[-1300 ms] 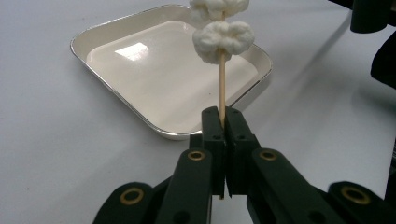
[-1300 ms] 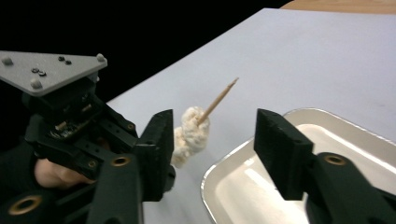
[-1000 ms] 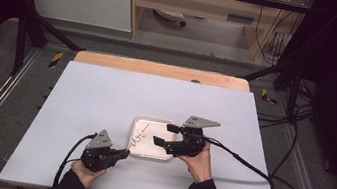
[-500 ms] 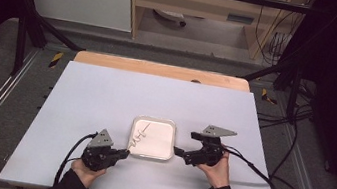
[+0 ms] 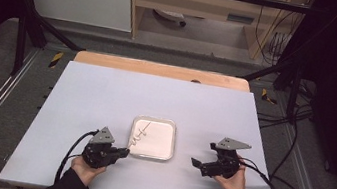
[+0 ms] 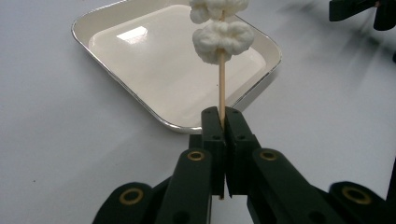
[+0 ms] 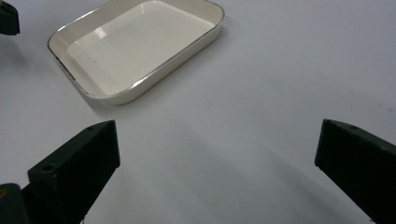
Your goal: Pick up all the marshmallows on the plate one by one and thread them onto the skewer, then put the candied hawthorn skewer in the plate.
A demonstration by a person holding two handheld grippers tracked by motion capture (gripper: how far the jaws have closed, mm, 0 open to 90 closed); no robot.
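Left gripper (image 6: 223, 122) jaws clamped tight on the bare lower end of a thin wooden skewer (image 6: 222, 88), white fluffy lumps (image 6: 223, 38) threaded higher up, stick slanting out over the white tray (image 5: 161, 153); in the high view skewer (image 5: 139, 135) over the tray's 9 o'clock side, tray just below worktop centre. Right gripper (image 5: 201, 156) at 3 o'clock of the tray, well apart from it, jaws wide apart with nothing between, just been opening. Risks, judged: grip sits at the very tip of a thin stick, so likely to pivot or slip between the pads if tilted or bumped; squeezing harder could snap it. Lumps look soft and loosely threaded, could slide down or drop off, onto the tray at best, onto the worktop (image 5: 105, 95) if the hand drifts sideways. Tray light, shallow-rimmed, could skid if the stick end or a jaw knocks its edge. Trailing cables near both hands could snag. Surface: plain pale worktop, matte, bare apart from the tray, wooden strip (image 5: 160, 69) along its 12 o'clock edge. Room: dark metal frame rails, grey floor, white cabinet at 11 o'clock, wooden shelving at 12 o'clock, cable bundle at 2 o'clock.
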